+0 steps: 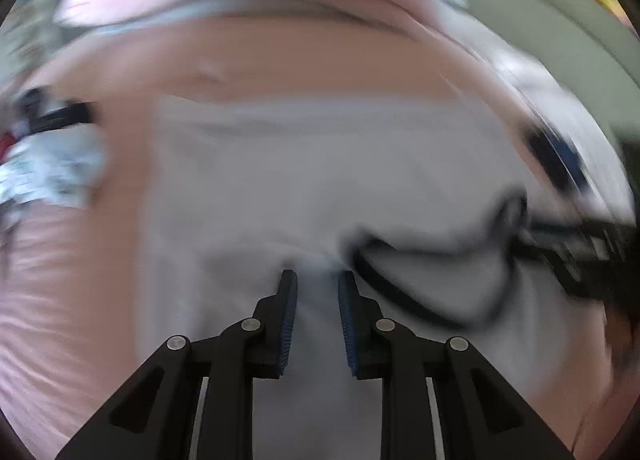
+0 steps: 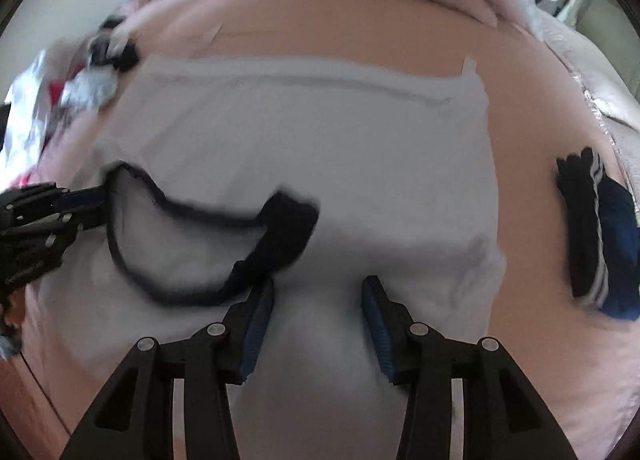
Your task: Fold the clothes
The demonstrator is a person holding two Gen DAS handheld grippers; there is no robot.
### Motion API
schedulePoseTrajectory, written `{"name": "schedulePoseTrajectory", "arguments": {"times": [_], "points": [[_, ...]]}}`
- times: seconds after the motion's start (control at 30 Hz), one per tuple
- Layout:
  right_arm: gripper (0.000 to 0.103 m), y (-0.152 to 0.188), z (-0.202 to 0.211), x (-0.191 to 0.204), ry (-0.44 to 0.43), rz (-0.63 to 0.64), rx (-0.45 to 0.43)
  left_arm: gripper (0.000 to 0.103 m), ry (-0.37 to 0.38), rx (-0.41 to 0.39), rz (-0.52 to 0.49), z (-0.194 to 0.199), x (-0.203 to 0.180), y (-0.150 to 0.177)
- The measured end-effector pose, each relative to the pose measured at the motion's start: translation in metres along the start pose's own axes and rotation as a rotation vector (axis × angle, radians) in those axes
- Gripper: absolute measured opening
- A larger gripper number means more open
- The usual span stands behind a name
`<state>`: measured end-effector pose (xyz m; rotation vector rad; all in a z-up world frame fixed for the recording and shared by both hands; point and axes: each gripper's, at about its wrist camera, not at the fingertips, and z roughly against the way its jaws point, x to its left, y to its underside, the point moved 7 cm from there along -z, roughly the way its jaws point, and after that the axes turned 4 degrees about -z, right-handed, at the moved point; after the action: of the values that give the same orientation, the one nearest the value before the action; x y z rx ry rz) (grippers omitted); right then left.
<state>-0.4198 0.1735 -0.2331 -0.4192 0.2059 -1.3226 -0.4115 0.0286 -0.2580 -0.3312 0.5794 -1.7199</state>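
Two grippers hang over a white T-shirt spread flat on your pink bedsheet; your left gripper has its jaws slightly parted above the cloth beside the dark collar, nothing pinched; your right gripper stands wider apart over the near hem, also empty; folded dark clothes lie to the right, and a jumbled pile sits far left; both views are blurred

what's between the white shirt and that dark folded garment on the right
Only bare pink bedsheet separates the white shirt from the dark folded garment, seen in the right wrist view.
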Motion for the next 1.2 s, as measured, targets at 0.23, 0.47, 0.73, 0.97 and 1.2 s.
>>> {"name": "schedulePoseTrajectory", "arguments": {"times": [0.23,0.47,0.73,0.97,1.2], "points": [[0.046,-0.020,0.042,-0.031,-0.112,-0.194,-0.168,0.019,0.188,-0.039,-0.082,0.031,-0.021,0.002],[0.046,0.003,0.000,0.000,-0.016,0.043,-0.010,0.021,0.136,0.034,-0.196,-0.014,-0.053,0.008],[0.046,-0.011,0.027,-0.037,0.021,-0.109,-0.168,0.021,0.131,-0.098,0.017,0.028,-0.025,0.002],[0.046,0.002,-0.007,-0.016,0.054,-0.023,-0.116,0.021,0.029,-0.008,-0.024,0.005,-0.018,0.019],[0.050,0.050,0.070,-0.022,0.078,-0.054,-0.257,0.021,0.022,-0.082,0.005,0.092,0.024,0.068]]}}
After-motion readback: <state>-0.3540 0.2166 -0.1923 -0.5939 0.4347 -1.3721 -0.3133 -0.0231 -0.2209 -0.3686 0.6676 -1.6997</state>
